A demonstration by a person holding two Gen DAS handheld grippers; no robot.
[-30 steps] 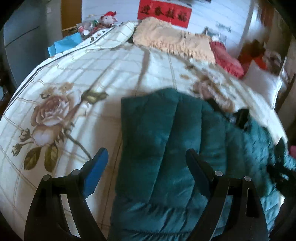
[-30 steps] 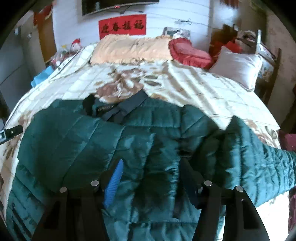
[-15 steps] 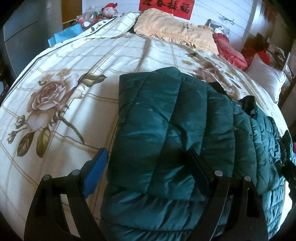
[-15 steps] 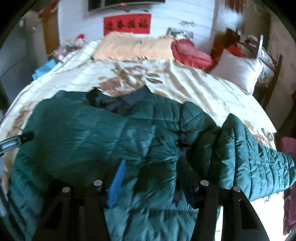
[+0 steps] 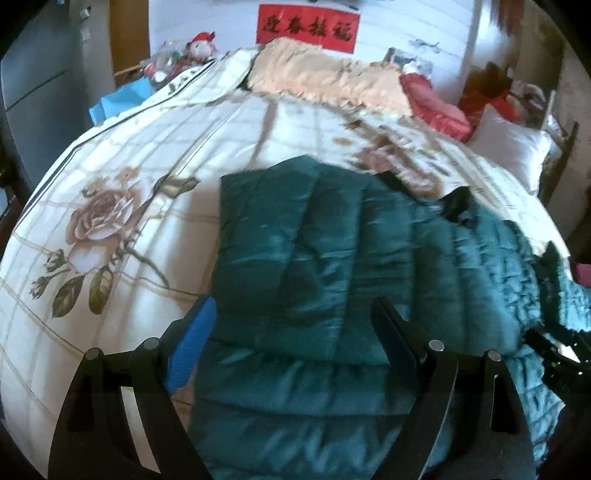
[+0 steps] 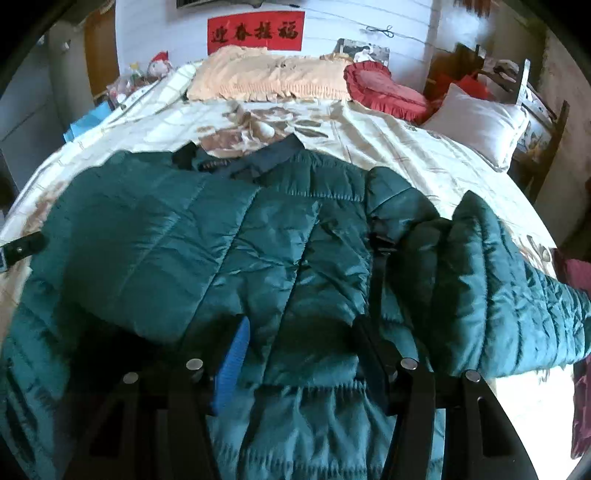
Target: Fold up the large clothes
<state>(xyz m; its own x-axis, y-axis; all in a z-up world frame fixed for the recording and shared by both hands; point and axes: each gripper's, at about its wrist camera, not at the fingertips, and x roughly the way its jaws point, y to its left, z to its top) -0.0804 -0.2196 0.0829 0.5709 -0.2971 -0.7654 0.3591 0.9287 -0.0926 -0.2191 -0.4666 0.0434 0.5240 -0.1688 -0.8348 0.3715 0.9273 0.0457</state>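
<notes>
The green padded jacket (image 6: 258, 258) lies spread across the near half of the bed (image 5: 110, 166), collar toward the pillows. One sleeve (image 5: 295, 240) is already folded in over the body; the other sleeve (image 6: 498, 288) still trails toward the bed's right edge. The left tongs (image 5: 291, 325) hover released, wide apart. The right tongs (image 6: 299, 343) hang half-spread above the hem, gripping nothing.

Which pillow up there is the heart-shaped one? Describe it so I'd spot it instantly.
Look along the head of the bed, under the red banner. Between the long peach pillow and the white pillow lies the heart-shaped cushion: the only red one, with a ruffled edge.
</notes>
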